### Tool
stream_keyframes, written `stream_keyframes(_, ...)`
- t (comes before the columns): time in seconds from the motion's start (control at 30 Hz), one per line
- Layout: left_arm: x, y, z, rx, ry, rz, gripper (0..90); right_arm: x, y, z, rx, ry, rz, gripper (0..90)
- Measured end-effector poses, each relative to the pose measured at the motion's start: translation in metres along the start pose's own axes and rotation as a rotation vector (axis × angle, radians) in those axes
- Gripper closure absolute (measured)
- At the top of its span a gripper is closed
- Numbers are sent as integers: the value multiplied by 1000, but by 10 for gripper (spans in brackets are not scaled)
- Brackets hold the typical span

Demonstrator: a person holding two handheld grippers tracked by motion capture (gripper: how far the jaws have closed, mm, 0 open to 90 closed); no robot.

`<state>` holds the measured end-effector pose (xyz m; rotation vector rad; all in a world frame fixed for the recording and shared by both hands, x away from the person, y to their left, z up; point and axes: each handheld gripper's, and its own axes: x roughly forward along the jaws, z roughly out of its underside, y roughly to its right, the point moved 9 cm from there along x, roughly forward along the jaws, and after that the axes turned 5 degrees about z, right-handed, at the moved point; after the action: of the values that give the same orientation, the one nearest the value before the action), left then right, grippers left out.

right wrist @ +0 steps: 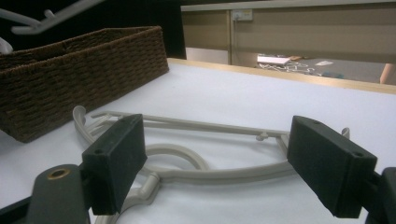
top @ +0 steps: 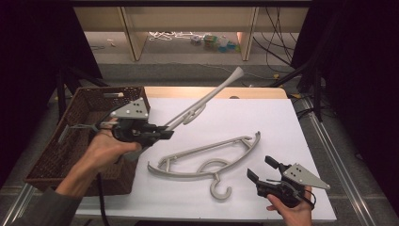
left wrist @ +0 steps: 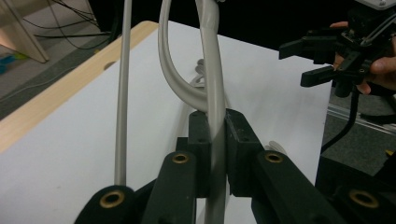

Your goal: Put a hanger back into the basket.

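While the pale grey plastic clothes hanger [top: 202, 106] is pinched at one end and stands out slanting over the white worktop [top: 263, 117], I treat this as a carry toward the dark brown woven wicker basket [top: 82, 136] at my left. My left tool [top: 165, 133] has its jaws pressed tight on the hanger's flat arm; in the left gripper view the arm [left wrist: 215, 135] runs straight up between the two pads, with the curved hook bending away behind and the thin bar standing off to one side. Most of the hanger's length reaches past the grip, so I judge it will want to swing or twist in the pads. I would keep the wrist steady, move slowly, and swing the far tip [top: 237, 73] round wide of everything before lowering it lengthwise into the basket, letting the free end touch down first and opening only once the weight rests inside. The basket looks barely long enough, so I would line the hanger up with its long side.

A second pale grey plastic hanger [top: 207, 157] lies flat on the worktop, its hook toward me. My right tool [top: 259, 170] hovers just beside it with jaws spread and nothing between them; in the right gripper view the two black pads [right wrist: 114, 158] frame that hanger [right wrist: 196, 175]. I would hold the right hand still until the left is clear, so the two hangers cannot tangle.
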<state>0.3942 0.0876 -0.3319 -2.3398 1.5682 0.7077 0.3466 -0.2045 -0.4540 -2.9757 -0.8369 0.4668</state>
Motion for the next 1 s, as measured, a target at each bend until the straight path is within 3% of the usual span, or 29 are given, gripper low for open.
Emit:
stream_keyframes(0.23,-50,-18,4,17,-3,-108,822,0,-1,0,1,3,-8,204)
stream_keyframes(0.33,-67,-29,15,-2,-20,-162,822,1,0,0,-5,1,1,203)
stream_keyframes(0.37,-72,-33,20,11,-38,-178,822,1,0,0,-3,3,1,199)
stream_keyframes(0.4,-80,-39,30,-14,-39,-205,822,2,-2,1,9,4,-19,193)
stream_keyframes(0.67,-104,-63,66,-34,-101,-279,822,2,-2,1,0,-5,-7,187)
stream_keyframes(0.73,-108,-65,76,-81,-107,-278,822,2,-1,2,-3,-7,-9,187)
stream_keyframes(0.77,-111,-70,80,-61,-105,-295,822,3,-2,2,12,-3,-15,187)
stream_keyframes(1.0,-125,-86,110,-78,-152,-348,822,5,-3,1,10,14,-19,187)
